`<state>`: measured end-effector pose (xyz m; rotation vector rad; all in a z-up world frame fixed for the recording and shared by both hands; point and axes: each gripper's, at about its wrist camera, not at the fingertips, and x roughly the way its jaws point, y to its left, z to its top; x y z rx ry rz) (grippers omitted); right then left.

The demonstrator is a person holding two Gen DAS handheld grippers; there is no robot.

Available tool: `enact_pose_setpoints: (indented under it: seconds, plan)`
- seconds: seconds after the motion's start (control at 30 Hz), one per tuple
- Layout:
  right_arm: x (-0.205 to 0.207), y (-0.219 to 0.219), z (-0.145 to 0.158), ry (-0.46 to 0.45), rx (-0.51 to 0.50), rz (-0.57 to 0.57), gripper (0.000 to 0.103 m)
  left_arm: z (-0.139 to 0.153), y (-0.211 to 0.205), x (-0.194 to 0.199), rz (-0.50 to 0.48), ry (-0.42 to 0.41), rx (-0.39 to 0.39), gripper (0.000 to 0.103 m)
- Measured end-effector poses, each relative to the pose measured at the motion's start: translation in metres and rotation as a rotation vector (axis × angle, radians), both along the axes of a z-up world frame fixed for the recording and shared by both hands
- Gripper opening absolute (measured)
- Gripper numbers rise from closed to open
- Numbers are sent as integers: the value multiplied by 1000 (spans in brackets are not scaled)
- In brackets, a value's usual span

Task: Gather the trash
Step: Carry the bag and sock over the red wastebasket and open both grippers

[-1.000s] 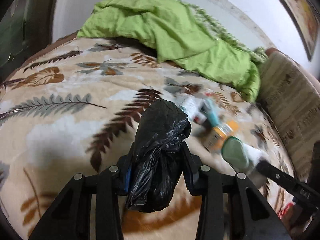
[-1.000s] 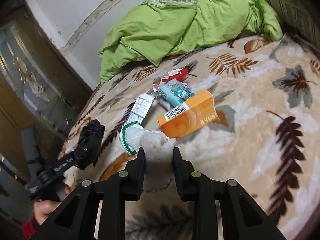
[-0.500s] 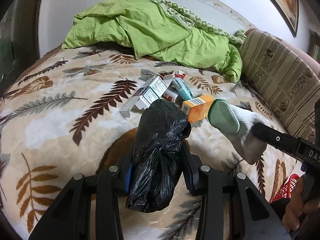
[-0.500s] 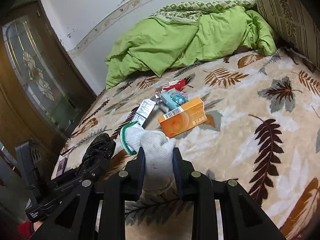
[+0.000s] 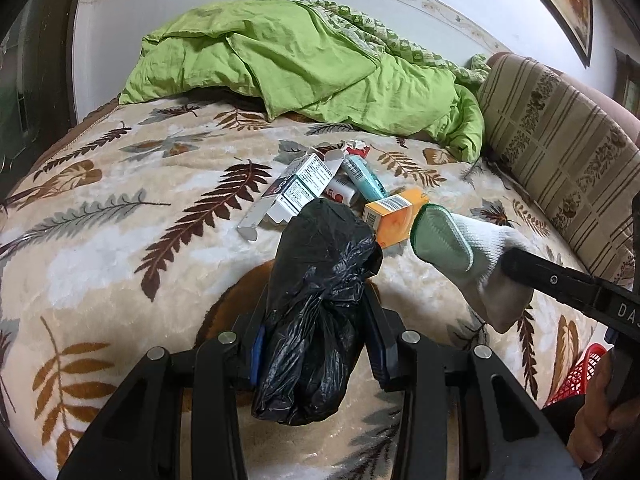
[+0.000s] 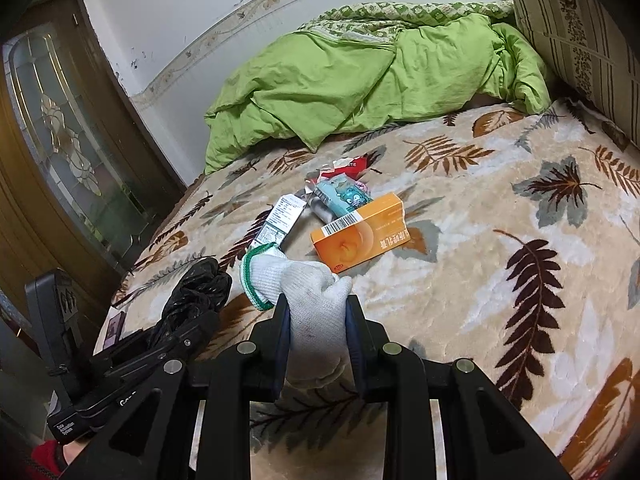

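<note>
Left gripper (image 5: 316, 344): its fingers are clamped on a bunched black trash bag (image 5: 316, 304) — held up off the bed, presumably so it is ready to be opened for the litter.

Right gripper (image 6: 316, 344): its fingers pinch a white knit glove (image 6: 308, 296) with a green cuff; the cuff end sticks out past the fingertips and the rest hangs below. Judging by the task, the glove is either rubbish being carried or something to be passed into the bag.

Trash pile: an orange box (image 6: 360, 232), a teal tube (image 6: 344, 200), a white carton (image 5: 298, 188) and a red wrapper (image 6: 352, 166) lie together on the leaf-patterned bed (image 6: 520, 280), in front of the green quilt (image 6: 360, 80).

Pile versus fingers: it sits ahead of both grippers, apart from them — the orange box is nearest, just beyond the glove's cuff, and nothing of the pile is between any fingers.

Likely reason for the pose: both tools are angled down toward the pile, side by side, which suits opening the bag close to the litter.
</note>
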<state>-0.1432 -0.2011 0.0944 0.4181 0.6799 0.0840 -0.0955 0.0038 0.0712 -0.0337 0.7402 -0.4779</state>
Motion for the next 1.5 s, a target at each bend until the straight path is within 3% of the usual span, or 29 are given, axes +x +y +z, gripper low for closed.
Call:
enact_pose_setpoints:
  seconds: [0.47,0.77,1.13,1.37,1.5]
  plan:
    - [-16,-8,4,-7,50,-34,28,8,-7,-12,-28,-27,23,39]
    - [-69,-35,18,-4,87,-103,28,26,-34,-42,-124,-57,21,39]
    - [-171,-99,39,-22,106,-280,28,56,-112,-105,-383,-103,9,39]
    - [-247,-142,42,-6,120,-453,28,62,-173,-148,-580,-72,-2,39]
    - [-286,-160,40,23,119,-544,28,62,-207,-176,-701,-7,-19,39]
